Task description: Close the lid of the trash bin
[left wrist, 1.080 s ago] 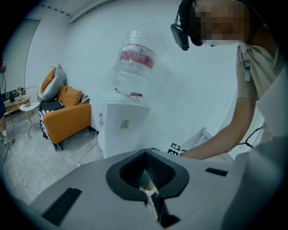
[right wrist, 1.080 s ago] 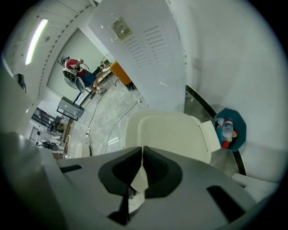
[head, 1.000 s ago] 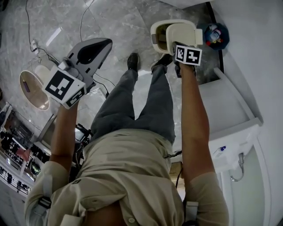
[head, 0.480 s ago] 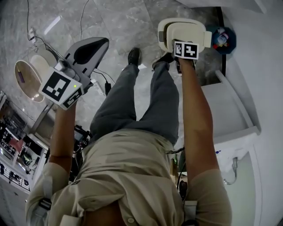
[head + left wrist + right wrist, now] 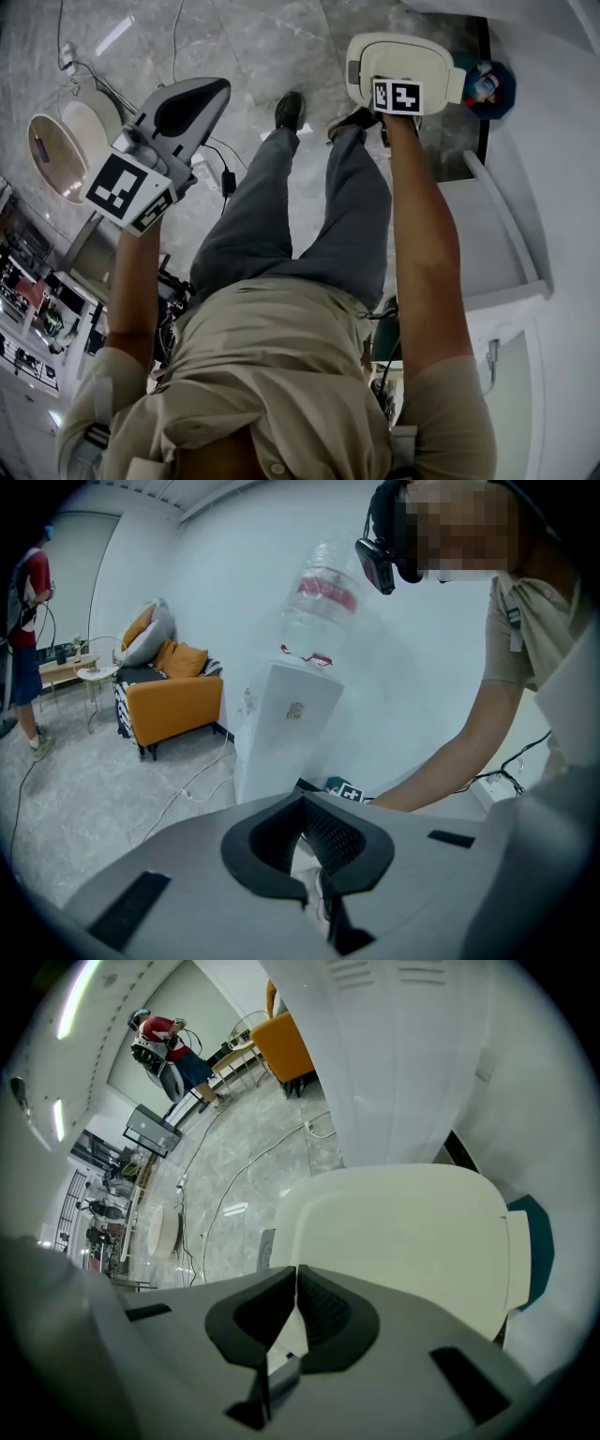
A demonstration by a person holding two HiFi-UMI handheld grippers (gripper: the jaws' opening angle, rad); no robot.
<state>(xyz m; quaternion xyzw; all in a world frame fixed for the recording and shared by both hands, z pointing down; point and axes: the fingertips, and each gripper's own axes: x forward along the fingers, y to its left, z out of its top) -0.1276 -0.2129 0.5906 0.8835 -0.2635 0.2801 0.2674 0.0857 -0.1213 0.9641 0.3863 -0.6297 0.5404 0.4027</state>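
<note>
The right gripper has its two dark jaws pressed together with nothing between them, the tips poised over the near edge of the cream lid; whether they touch it I cannot tell. That lid lies flat down on the trash bin, which stands on the grey marble floor just ahead of the person's right shoe, beside a dark blue tub against the white wall. The head view hides these jaws under the gripper's marker cube and shows only the arm stretched out to the bin. The left gripper is likewise clenched on nothing and is held well apart from the bin, out to the person's left. Its own view looks across the room instead. It takes in a white water dispenser with a bottle on top, an orange sofa and a person in a red shirt at the far left, none of which the head view shows. The head view alone shows a round cream container on the floor to the left.
</note>
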